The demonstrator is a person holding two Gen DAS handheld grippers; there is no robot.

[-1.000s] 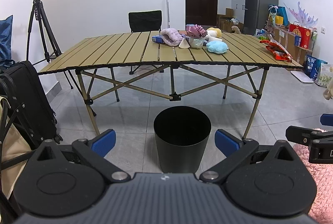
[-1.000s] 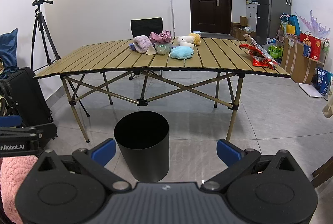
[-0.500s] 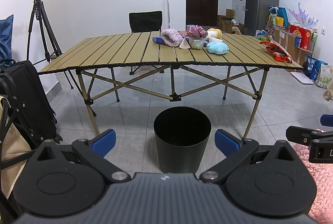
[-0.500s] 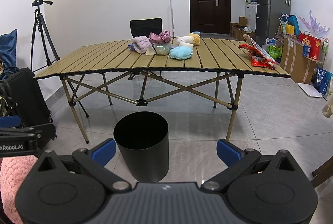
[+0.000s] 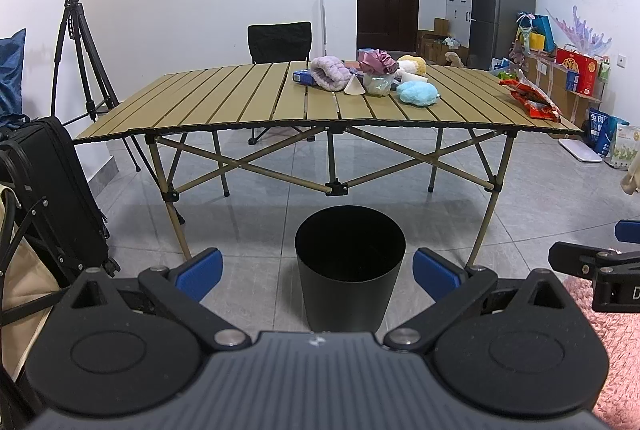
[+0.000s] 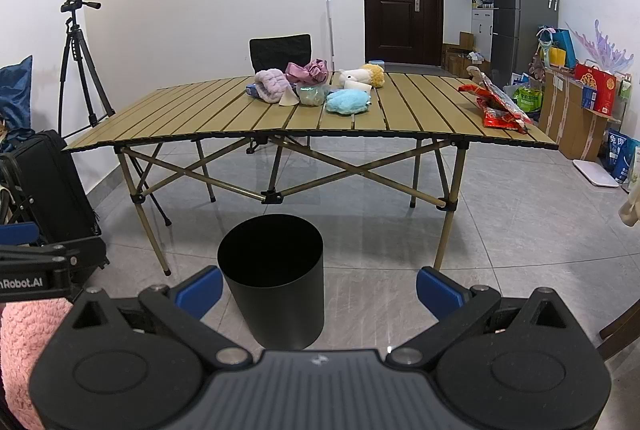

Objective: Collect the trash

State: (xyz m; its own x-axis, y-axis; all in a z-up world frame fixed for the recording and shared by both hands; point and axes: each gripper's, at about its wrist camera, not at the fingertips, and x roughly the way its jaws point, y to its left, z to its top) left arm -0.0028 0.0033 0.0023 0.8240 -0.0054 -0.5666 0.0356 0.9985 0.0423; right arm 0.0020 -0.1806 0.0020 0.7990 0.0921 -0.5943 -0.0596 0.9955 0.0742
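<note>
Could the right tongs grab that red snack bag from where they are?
Probably not yet: the right tongs, open, hang low near the black bin, with the red snack bag far off on the table.

The desk is tan, striped with dark lines between its slats. The bin on the grey tiled floor is plain black. On the desk lie a lilac fuzzy bundle, a sky-blue plush, a yellow plush and red snack bags. Both grippers' fingers are blue on black bodies. At 5 o'clock in the left wrist view, the sleeve is pink.
</note>
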